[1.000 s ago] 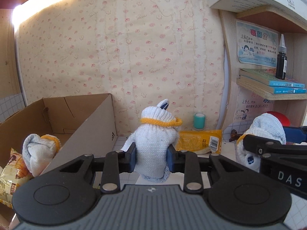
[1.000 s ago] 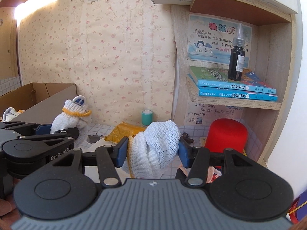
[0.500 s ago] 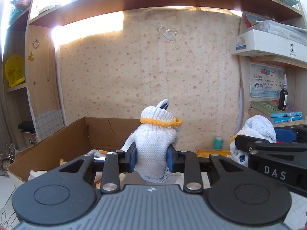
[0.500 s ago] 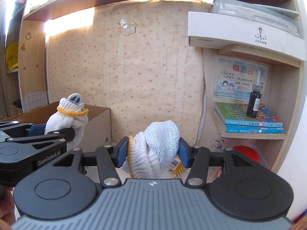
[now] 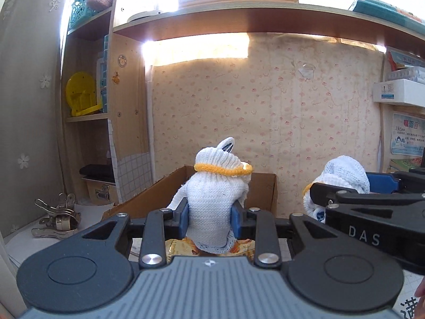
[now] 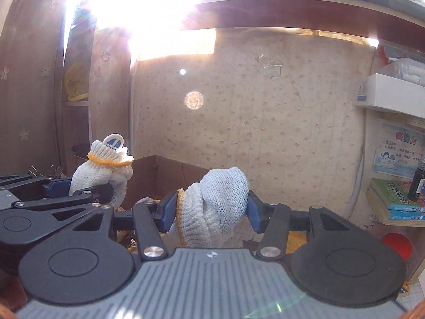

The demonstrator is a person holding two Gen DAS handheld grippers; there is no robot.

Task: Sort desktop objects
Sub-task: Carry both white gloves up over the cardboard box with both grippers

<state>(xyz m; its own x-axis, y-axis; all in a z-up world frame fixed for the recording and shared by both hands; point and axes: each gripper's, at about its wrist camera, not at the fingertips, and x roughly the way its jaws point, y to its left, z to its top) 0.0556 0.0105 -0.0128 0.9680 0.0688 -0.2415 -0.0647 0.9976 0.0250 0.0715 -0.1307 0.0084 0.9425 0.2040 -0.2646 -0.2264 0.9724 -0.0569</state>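
Note:
My left gripper [image 5: 211,219] is shut on a rolled white knit glove with a yellow cuff [image 5: 215,199], held upright in the air in front of the open cardboard box [image 5: 265,188]. My right gripper [image 6: 211,211] is shut on a second rolled white knit glove [image 6: 215,212], also held up. In the left wrist view the right gripper's glove [image 5: 342,178] is at the right; in the right wrist view the left gripper's glove [image 6: 106,170] is at the left, beside the box [image 6: 170,172]. A yellow snack packet [image 5: 183,247] shows under the left glove.
Metal clips [image 5: 57,216] lie at the left on the desk. A left shelf unit holds a yellow object [image 5: 81,97]. At the right, shelves hold books [image 6: 398,202], a dark bottle [image 6: 417,182] and a white box [image 6: 393,95]; a red object [image 6: 397,244] sits below.
Both grippers, still holding their gloves, have risen and pulled back and to the left; the box now sits lower and farther, and the top shelf and left shelving have come into view.

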